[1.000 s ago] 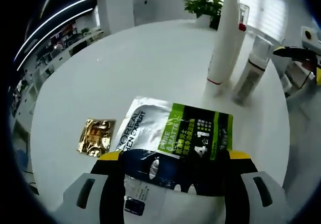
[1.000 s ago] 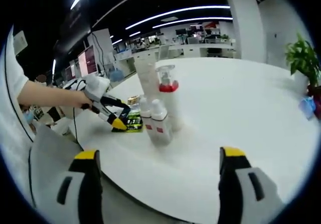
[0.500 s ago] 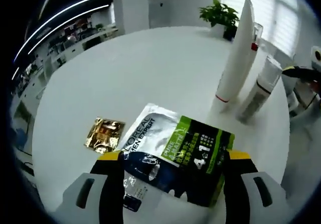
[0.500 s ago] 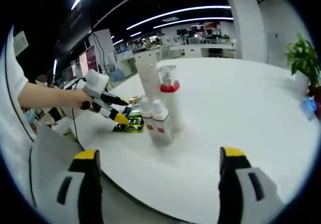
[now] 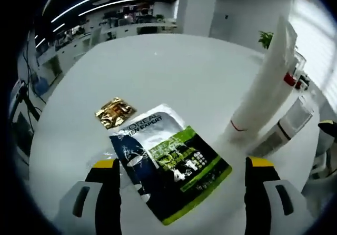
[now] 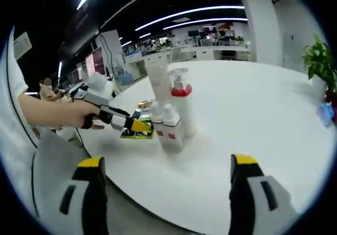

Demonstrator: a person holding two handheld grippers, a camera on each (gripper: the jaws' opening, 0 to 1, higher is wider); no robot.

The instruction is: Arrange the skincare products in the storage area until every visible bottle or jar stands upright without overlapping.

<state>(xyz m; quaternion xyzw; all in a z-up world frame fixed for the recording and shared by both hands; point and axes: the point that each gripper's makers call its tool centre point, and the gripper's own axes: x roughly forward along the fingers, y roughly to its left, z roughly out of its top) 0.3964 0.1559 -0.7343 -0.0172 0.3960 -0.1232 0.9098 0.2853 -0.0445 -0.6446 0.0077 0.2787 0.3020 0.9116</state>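
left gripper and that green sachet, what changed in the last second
A second ago the left gripper was shut on the green sachet; now its jaws stand open on either side and the sachet lies flat on the table, let go. The gold packet, the tall white tube and the bottles stayed put. The right gripper stayed open, hanging off the table edge.

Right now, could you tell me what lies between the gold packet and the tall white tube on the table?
In the left gripper view, the green sachet lies between the gold packet and the tube.
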